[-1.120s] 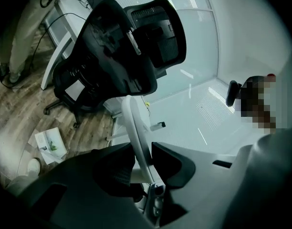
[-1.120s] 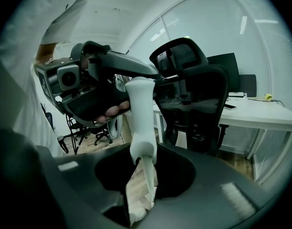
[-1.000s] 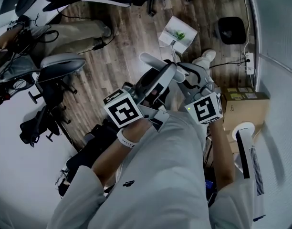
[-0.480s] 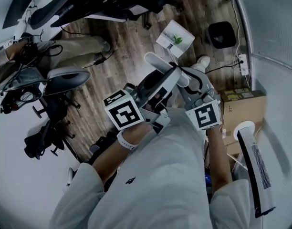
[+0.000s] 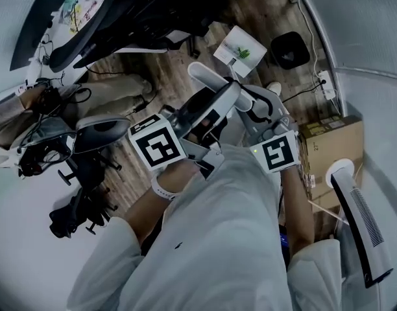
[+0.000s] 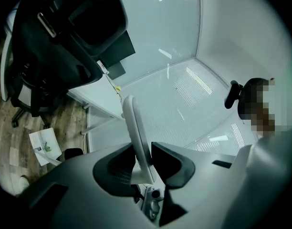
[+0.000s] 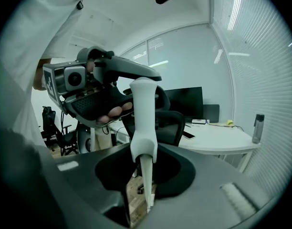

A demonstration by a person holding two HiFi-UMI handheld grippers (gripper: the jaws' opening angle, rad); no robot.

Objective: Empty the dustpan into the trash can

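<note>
Fingers of my left gripper (image 5: 229,97) and my right gripper (image 5: 249,96) meet, in the head view, on the white handle (image 5: 208,78) of the dustpan (image 5: 240,46). In my judgement, two grips on one handle stop the long tool from swinging. What I take to be its pan sits at the far end of a thin stem, low over the wood floor (image 5: 257,8). It is near the black trash can (image 5: 289,49) by the glass wall, but not yet above it.

Left gripper view: my fingers are partly closed and clamped on the flat white handle, which runs straight out between them. Pan and can show at lower left, just beside each other.

Right gripper view: my fingers grip the collar where the thick handle narrows to the stem. I judge this low hold gives leverage for tipping.

Writing: the pan bears a green plant print; any lettering is too small to read. The marker cubes (image 5: 156,144) carry black-and-white squares only. The label on the cardboard box (image 5: 331,138) is illegible.
</note>
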